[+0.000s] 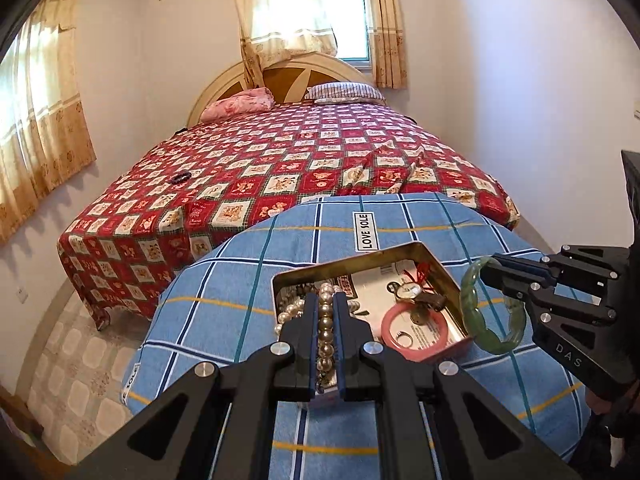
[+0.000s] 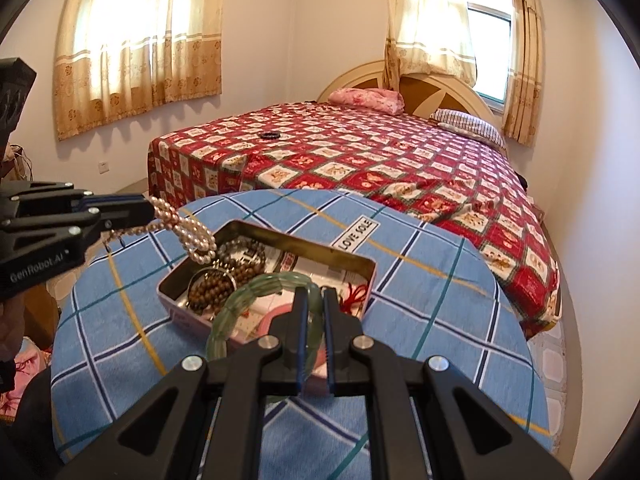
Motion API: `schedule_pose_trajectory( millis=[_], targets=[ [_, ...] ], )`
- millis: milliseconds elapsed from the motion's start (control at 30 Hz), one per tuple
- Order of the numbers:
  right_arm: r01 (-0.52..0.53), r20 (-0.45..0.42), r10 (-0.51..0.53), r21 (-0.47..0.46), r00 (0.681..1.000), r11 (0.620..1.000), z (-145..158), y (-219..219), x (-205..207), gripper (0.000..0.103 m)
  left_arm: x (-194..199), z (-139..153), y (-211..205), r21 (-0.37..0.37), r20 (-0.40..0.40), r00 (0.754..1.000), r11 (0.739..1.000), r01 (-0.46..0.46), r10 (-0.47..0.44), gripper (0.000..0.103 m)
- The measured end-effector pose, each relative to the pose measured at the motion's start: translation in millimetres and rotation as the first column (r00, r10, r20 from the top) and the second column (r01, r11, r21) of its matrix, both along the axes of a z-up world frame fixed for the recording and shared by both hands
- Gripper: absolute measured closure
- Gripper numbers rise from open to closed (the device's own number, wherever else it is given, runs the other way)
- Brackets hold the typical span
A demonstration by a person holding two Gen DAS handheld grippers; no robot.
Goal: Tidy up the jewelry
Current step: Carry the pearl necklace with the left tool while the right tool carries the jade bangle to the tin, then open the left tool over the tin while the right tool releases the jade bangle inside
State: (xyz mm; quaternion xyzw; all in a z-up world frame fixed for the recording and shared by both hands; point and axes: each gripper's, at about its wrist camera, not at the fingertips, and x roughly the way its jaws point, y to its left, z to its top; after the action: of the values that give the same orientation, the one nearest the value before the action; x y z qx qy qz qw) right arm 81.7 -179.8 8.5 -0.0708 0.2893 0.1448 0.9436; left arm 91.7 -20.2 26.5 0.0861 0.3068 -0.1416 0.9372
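Observation:
An open metal tin sits on a round table with a blue checked cloth. My left gripper is shut on a pearl necklace, which hangs above the tin's left end. My right gripper is shut on a green jade bangle, held over the tin's right edge. Inside the tin lie a pink bangle, a wristwatch, a red cord and brown bead strings.
A bed with a red patterned cover stands just behind the table. A small dark bracelet lies on it. Tiled floor shows at the left of the table.

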Motion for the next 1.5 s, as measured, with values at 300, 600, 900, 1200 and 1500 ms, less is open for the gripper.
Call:
schedule_pose_trajectory(
  millis=[300,600,900,1200,1500],
  targets=[
    [0.017,-0.022,-0.018,-0.051,1.000,0.999,-20,12,39,0.093,31,-22,-6,0.009,-0.035,0.999,1.000,-0.016,0.016,0.096],
    [0.082,-0.058,-0.086,-0.057,0.995,0.995,-38,1,41,0.063,26,-33,-7,0.068,-0.013,0.997,0.995,-0.076,0.077,0.032],
    [0.148,-0.024,-0.148,-0.001,0.989,0.989,-25,-22,10,0.045,5,-30,12,0.004,-0.013,0.995,0.995,-0.104,0.104,0.030],
    [0.142,0.001,-0.142,0.004,0.990,0.990,-16,-19,-2,0.041,-6,-29,20,-0.013,-0.018,0.991,0.991,-0.131,0.131,0.030],
    [0.141,0.009,-0.141,0.001,0.990,0.990,-15,-17,-9,0.039,-9,-30,24,-0.015,-0.028,0.989,0.989,-0.144,0.144,0.030]
  ],
)
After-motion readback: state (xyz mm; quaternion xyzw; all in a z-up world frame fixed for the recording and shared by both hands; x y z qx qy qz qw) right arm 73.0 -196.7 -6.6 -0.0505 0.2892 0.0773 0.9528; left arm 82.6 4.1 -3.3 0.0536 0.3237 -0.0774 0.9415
